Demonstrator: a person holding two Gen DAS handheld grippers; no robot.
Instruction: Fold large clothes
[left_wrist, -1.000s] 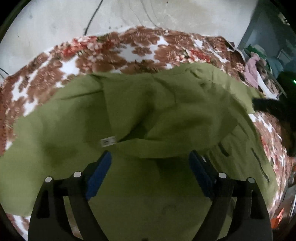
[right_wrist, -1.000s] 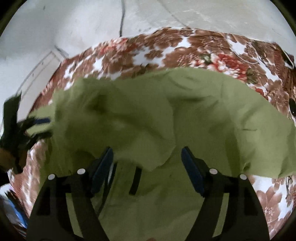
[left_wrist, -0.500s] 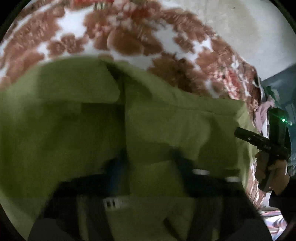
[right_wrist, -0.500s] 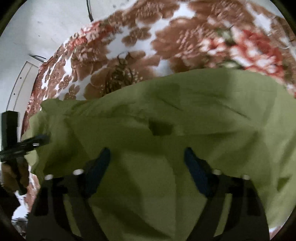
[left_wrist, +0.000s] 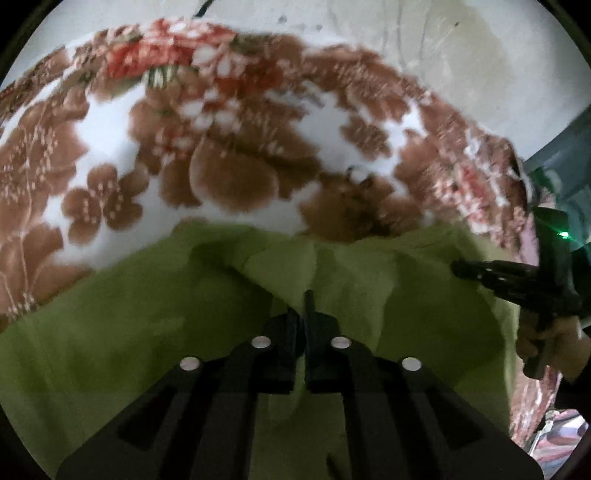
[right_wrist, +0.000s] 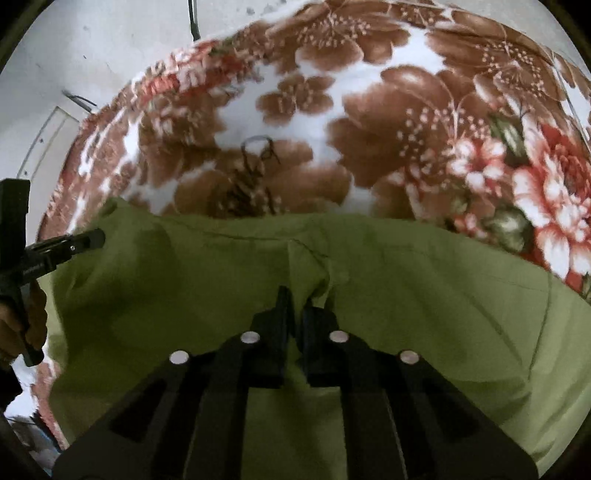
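An olive-green garment lies spread on a flowered blanket, its far edge running across both views. My left gripper points down at that edge. Its jaws are closing, almost together, and they pinch a raised fold of the green cloth. In the right wrist view my right gripper stands on the same garment, jaws closing on a ridge of cloth between them. Each view shows the other gripper at the side: the right gripper in a hand, and the left gripper at the garment's corner.
The brown, red and white blanket reaches a pale wall behind. A thin dark tangle lies on the blanket just past the garment's edge. A black cable hangs down the wall. Teal things stand at the far right.
Both grippers travelled forward and down from the garment's middle to its far edge. Their jaws went from wide open to nearly together, each with green cloth between them.
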